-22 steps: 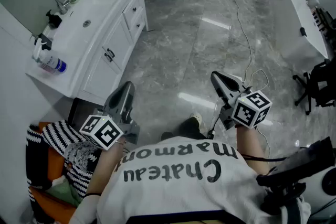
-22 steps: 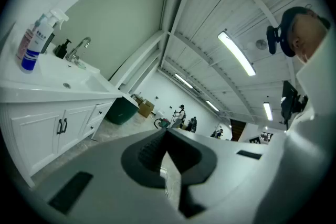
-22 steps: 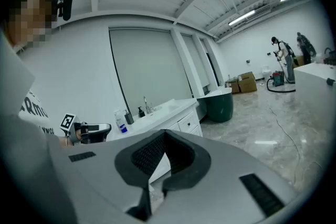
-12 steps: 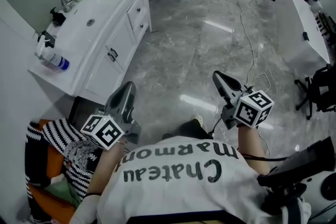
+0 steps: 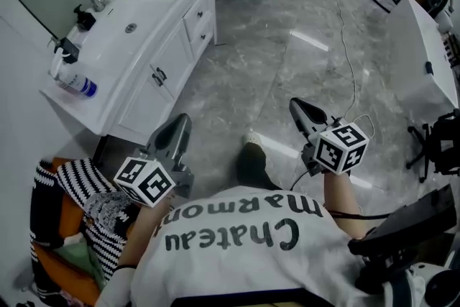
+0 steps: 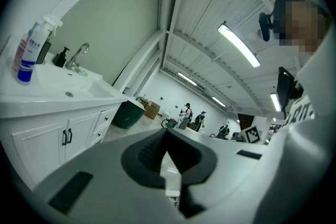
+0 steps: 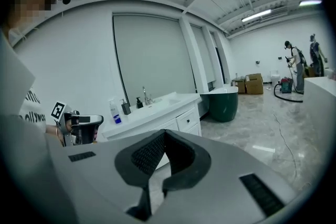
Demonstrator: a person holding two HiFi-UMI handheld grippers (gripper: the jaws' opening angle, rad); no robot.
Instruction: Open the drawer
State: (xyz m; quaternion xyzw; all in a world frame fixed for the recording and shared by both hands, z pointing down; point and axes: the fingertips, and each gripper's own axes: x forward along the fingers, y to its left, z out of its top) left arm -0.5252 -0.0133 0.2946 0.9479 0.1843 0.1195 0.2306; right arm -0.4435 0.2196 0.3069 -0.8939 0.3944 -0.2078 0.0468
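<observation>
Far left, against wall: spray bottle (image 5: 70,83) parked on white vanity (image 5: 108,75) counter. Left gripper (image 5: 180,123): clenched, empty, held near level, likely in transit. Drawers (image 5: 201,19): vanity's far end, closed, well apart from both grippers. Right gripper (image 5: 296,106): clenched, empty, tilted slightly down, no reach begun.

Right tool (image 7: 164,132), jaws together, empty; drawer (image 7: 187,120) of white vanity (image 7: 157,106) well beyond.
</observation>
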